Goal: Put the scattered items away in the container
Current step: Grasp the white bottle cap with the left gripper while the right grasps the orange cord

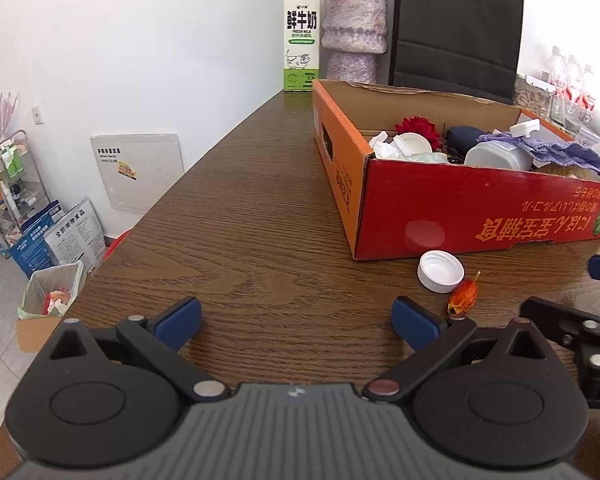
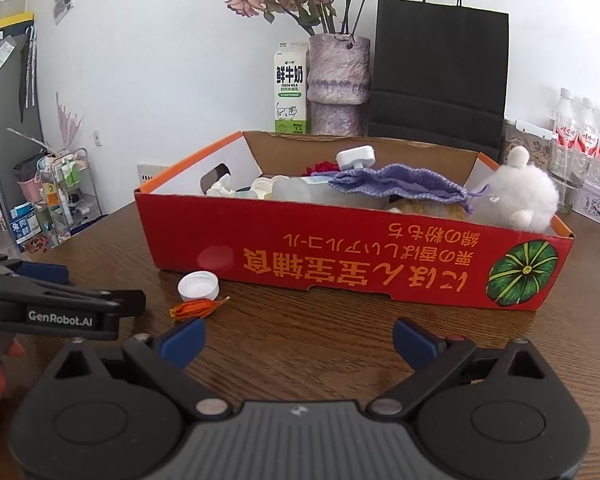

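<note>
A red cardboard box [image 1: 460, 208] [image 2: 340, 252] stands on the wooden table, holding a purple knitted cloth [image 2: 396, 184], a white fluffy toy [image 2: 520, 196], a red flower [image 1: 416, 126], white lids and a plastic tub [image 1: 496, 154]. In front of the box lie a white bottle cap [image 1: 441, 271] [image 2: 198, 286] and a dried orange flower bud [image 1: 464, 296] [image 2: 194, 309]. My left gripper [image 1: 296, 324] is open over bare table, left of the cap and bud. My right gripper [image 2: 298, 342] is open with nothing between its fingers, the bud just beyond its left fingertip [image 2: 182, 338].
A milk carton [image 1: 301, 40] [image 2: 290, 88], a purple vase [image 2: 338, 84] with dried roses and a black paper bag [image 2: 440, 68] stand behind the box. Water bottles [image 2: 584, 132] are at the far right. The table's left edge drops to a floor with a bin [image 1: 54, 296].
</note>
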The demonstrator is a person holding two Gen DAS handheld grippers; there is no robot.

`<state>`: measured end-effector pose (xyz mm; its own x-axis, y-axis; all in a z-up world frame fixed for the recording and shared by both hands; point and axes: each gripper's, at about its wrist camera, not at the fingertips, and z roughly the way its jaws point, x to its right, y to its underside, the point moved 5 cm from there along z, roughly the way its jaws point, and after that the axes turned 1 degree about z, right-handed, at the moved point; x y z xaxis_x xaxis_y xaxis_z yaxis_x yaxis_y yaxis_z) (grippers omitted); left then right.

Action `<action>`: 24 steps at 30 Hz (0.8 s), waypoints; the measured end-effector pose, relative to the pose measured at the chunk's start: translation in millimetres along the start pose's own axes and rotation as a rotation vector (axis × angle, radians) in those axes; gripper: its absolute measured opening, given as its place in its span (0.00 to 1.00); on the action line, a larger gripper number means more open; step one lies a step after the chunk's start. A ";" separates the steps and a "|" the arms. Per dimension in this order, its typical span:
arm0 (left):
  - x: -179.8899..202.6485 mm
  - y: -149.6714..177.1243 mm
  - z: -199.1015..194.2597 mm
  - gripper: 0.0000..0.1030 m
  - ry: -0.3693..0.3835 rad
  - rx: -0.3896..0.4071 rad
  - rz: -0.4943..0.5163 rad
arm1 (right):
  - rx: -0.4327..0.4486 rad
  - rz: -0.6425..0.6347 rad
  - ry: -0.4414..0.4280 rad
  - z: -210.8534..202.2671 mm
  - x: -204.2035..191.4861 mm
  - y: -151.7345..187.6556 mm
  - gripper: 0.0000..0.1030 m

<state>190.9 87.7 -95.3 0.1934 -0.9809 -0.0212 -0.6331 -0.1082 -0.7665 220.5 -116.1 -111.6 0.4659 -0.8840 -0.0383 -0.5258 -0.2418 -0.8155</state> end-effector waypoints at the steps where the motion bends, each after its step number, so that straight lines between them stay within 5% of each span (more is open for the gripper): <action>1: -1.5 -0.3 0.3 1.00 0.010 0.000 0.007 | -0.008 -0.002 -0.006 2.7 -3.9 -0.5 0.92; 8: -13.9 -0.1 0.0 1.00 0.040 0.001 0.029 | -0.024 -0.022 -0.030 18.7 -28.2 -8.7 0.90; 14: -26.3 -1.8 2.3 1.00 0.020 0.000 0.009 | -0.050 -0.034 -0.051 28.6 -39.9 -11.4 0.77; 17: -26.9 -2.1 2.5 1.00 0.017 0.000 0.007 | -0.028 -0.037 -0.051 24.9 -41.3 -11.9 0.41; 24: -26.9 -2.0 2.5 1.00 0.017 0.000 0.007 | 0.003 -0.010 -0.068 19.1 -36.7 -12.1 0.39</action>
<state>188.9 114.7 -94.8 0.1762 -0.9842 -0.0159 -0.6345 -0.1012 -0.7663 223.3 -73.1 -111.3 0.5184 -0.8524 -0.0687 -0.5183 -0.2493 -0.8180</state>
